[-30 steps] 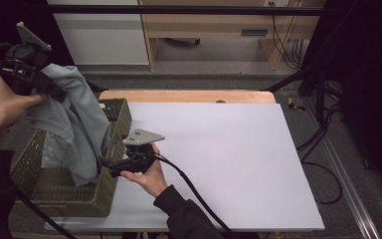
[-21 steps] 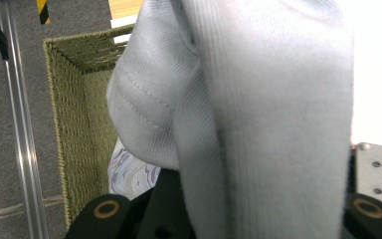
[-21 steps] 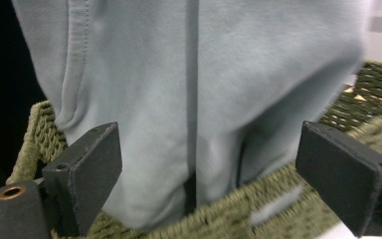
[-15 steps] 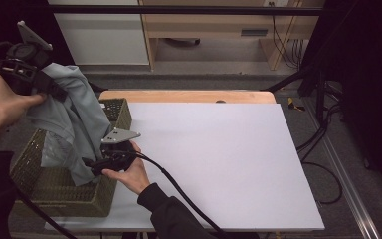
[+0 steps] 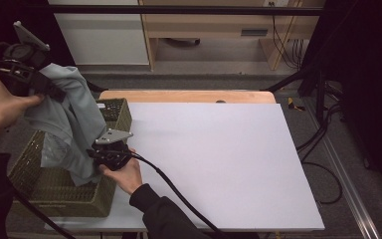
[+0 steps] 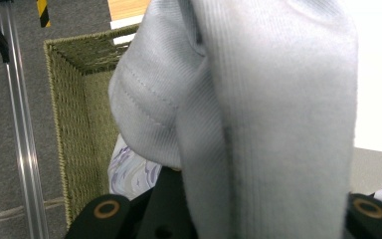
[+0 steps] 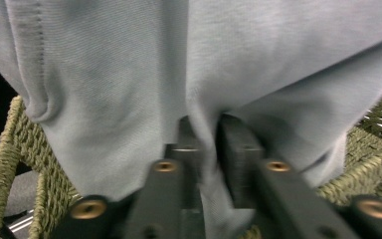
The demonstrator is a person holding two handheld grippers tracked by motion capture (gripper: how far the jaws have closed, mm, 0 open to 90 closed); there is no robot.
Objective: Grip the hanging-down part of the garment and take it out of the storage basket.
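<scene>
A pale blue-grey garment (image 5: 72, 124) hangs over the woven olive basket (image 5: 54, 196) at the table's left. My left gripper (image 5: 54, 94) holds the garment's top high above the basket, shut on the cloth, which drapes over its jaws (image 6: 258, 124). My right gripper (image 5: 90, 155) is at the garment's lower edge by the basket's right wall. Its jaws have just closed and pinch a fold of the garment (image 7: 204, 149) between the pads.
The white table top (image 5: 214, 159) stretches to the right of the basket. Inside the basket lies a patterned cloth (image 6: 129, 174). A wooden strip (image 5: 189, 95) borders the table's far edge. Cables and a metal rail (image 5: 348, 184) run along the floor at right.
My right gripper has moved left from the table beside the basket to the hanging garment and shut on its lower part. The left gripper has kept still, holding the cloth up.
</scene>
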